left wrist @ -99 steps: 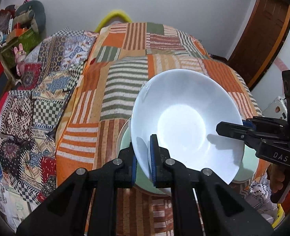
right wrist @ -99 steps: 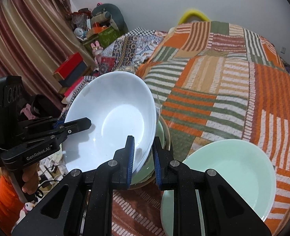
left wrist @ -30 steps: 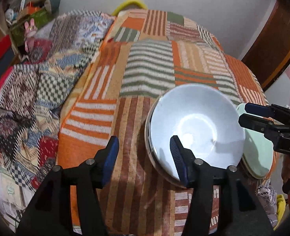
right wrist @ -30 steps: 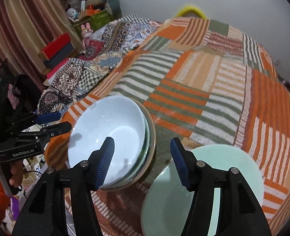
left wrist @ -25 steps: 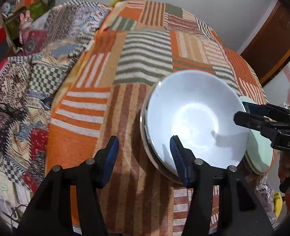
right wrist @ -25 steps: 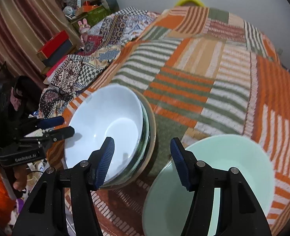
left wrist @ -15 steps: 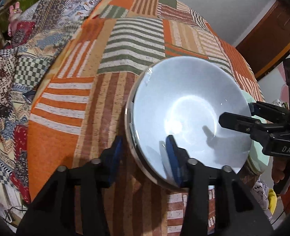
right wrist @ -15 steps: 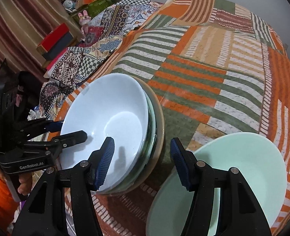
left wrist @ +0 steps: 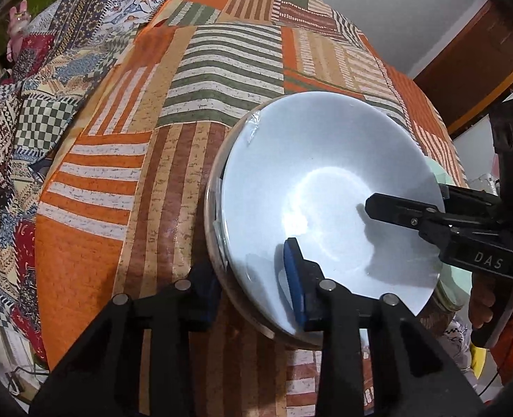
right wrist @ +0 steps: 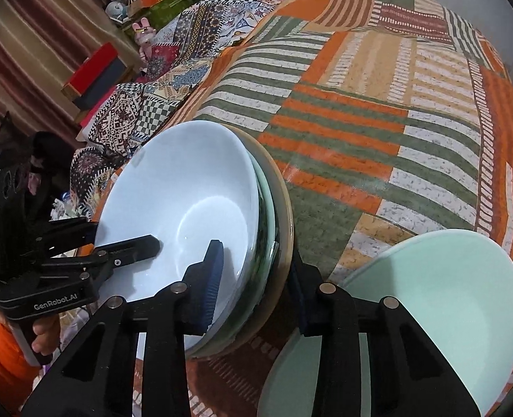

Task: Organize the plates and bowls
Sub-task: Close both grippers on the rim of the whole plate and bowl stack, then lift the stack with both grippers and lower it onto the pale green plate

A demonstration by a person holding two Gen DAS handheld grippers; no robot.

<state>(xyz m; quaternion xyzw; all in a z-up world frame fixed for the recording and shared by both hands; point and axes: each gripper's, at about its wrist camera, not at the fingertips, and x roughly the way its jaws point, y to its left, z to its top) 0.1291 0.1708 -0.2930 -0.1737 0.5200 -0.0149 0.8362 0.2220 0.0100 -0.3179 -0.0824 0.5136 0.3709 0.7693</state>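
We see the stack of dishes [left wrist: 326, 187] at the near edge of the table, on the striped patchwork tablecloth [left wrist: 221, 69], with a white bowl [right wrist: 186, 191] on top. Our left gripper [left wrist: 253, 281] straddles the stack's near rim: one blue pad sits inside the white bowl, the other outside below the rim. Its jaws are closing, and the outer pad is so hidden that we cannot be sure the pads press yet.

The right wrist view shows what the left misses: the layers under the white bowl, a greenish dish and a tan plate [right wrist: 284, 208] at the bottom. There our right gripper [right wrist: 256, 278] spans all those rims, one pad inside the bowl, the other beyond the tan plate's edge, jaws closing with the stack between them. It also shows a mint-green bowl [right wrist: 447, 295] just beside the stack, lower right, partly covered by the gripper's own frame.

Each view catches the other gripper reaching over the bowl from the far side, with a hand [right wrist: 42, 337] on its handle. Beyond lie a patterned quilt [right wrist: 173, 69], a red box [right wrist: 96, 66] and a striped curtain [right wrist: 19, 52].
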